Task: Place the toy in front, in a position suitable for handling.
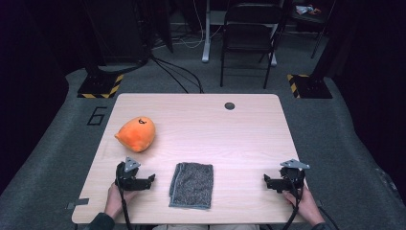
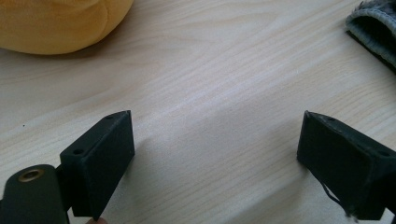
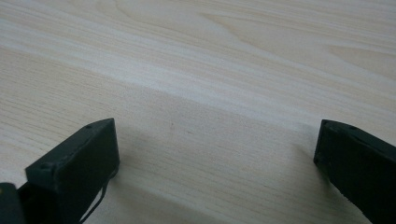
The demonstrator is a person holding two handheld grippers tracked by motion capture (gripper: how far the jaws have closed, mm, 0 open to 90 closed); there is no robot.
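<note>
A folded grey towel [image 1: 192, 185] lies near the front middle of the wooden table [image 1: 230, 134]. An orange plush toy [image 1: 136, 134] sits at the left, beyond my left gripper. My left gripper [image 1: 152, 178] rests on the table just left of the towel, jaws open with bare wood between them [image 2: 215, 140]; the left gripper view catches the towel's edge [image 2: 376, 28] at top right and the plush [image 2: 56, 23] at top left. My right gripper [image 1: 266, 178] rests at the front right, well apart from the towel, jaws open over bare wood [image 3: 215, 144].
A round cable hole [image 1: 230, 106] marks the table's far edge. Beyond the table stand a dark folding chair [image 1: 249, 38], a desk leg [image 1: 206, 33] and two stands with yellow-black striped bases [image 1: 100, 86]. Cables run across the grey floor.
</note>
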